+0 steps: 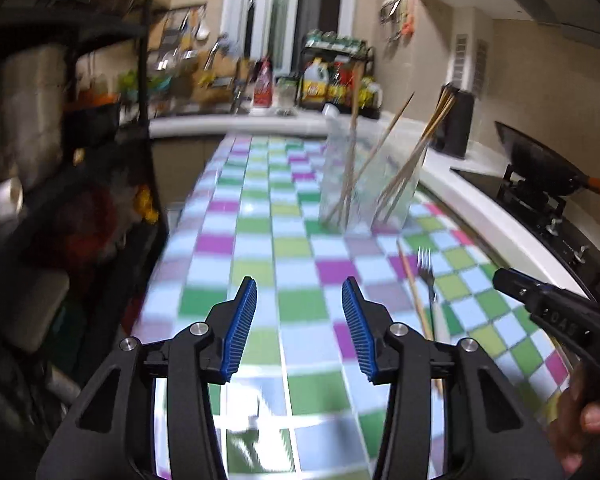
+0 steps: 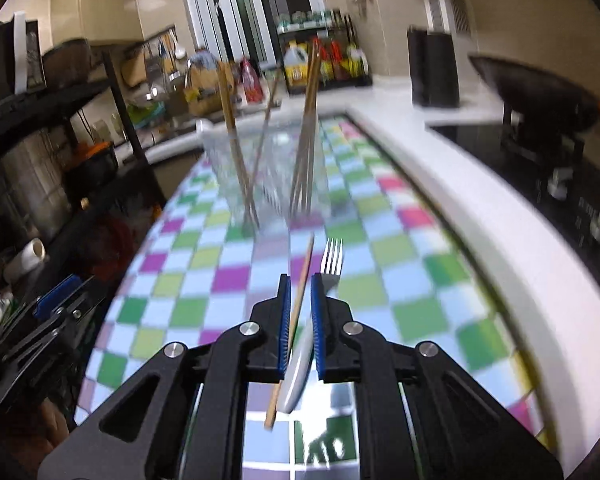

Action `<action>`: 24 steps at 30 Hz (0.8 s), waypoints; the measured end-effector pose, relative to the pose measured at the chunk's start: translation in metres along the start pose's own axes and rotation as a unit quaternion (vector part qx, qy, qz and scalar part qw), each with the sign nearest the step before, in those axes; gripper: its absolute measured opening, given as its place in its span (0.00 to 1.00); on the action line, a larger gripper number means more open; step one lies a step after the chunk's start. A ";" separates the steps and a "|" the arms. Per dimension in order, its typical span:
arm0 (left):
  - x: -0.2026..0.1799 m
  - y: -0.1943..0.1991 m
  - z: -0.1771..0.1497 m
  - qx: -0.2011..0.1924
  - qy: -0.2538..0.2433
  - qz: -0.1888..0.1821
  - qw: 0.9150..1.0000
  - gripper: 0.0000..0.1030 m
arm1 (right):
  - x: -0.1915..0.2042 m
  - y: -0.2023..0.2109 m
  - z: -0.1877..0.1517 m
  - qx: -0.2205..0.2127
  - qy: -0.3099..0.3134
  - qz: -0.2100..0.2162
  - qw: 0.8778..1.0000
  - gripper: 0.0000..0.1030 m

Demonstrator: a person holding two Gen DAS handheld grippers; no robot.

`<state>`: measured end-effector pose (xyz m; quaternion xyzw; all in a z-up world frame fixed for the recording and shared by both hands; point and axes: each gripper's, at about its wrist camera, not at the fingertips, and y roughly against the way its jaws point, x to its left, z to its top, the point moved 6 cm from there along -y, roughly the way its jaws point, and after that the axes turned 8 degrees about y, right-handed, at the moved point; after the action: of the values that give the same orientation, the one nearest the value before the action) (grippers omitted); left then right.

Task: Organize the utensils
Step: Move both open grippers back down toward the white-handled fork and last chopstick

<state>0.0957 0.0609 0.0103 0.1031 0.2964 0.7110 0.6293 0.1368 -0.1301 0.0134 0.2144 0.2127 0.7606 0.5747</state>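
A clear glass holder (image 1: 368, 184) (image 2: 268, 176) stands on the checkered tabletop (image 1: 260, 248) with several wooden chopsticks leaning in it. In the right wrist view my right gripper (image 2: 300, 284) is shut on a single wooden chopstick (image 2: 305, 268) and a pale-handled fork (image 2: 332, 258). Both point toward the holder, just short of it. From the left wrist view the same fork (image 1: 426, 268) and chopstick (image 1: 414, 292) sit to the right of my left gripper (image 1: 299, 320). That gripper is open, with nothing between its blue pads.
A white counter edge (image 2: 480, 216) borders the table on the right, with a black stove and wok (image 2: 540, 96) and a black block (image 2: 434, 68) behind it. A dark shelf rack (image 1: 100, 152) crowds the left. Bottles (image 1: 332, 84) line the back counter.
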 end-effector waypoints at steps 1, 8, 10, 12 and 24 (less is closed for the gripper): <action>0.005 -0.001 -0.006 0.008 0.010 0.006 1.000 0.43 | 0.003 -0.006 -0.011 0.009 0.002 -0.004 1.000 0.13; 0.015 -0.001 -0.021 0.014 0.004 0.008 1.000 0.43 | 0.011 -0.033 -0.048 0.044 0.003 -0.018 0.999 0.16; 0.015 0.002 -0.022 0.009 0.004 0.005 1.000 0.43 | 0.012 -0.040 -0.054 0.056 -0.002 -0.017 0.998 0.18; 0.013 0.003 -0.026 0.007 0.000 0.002 1.000 0.43 | 0.012 -0.044 -0.057 0.064 -0.002 -0.021 0.998 0.20; -0.011 -0.006 -0.048 0.037 -0.009 -0.040 0.998 0.43 | -0.003 -0.043 -0.074 0.094 0.009 -0.036 0.995 0.18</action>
<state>0.0778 0.0364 -0.0288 0.1212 0.3208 0.6730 0.6553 0.1291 -0.1278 -0.0721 0.2528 0.2965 0.7180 0.5767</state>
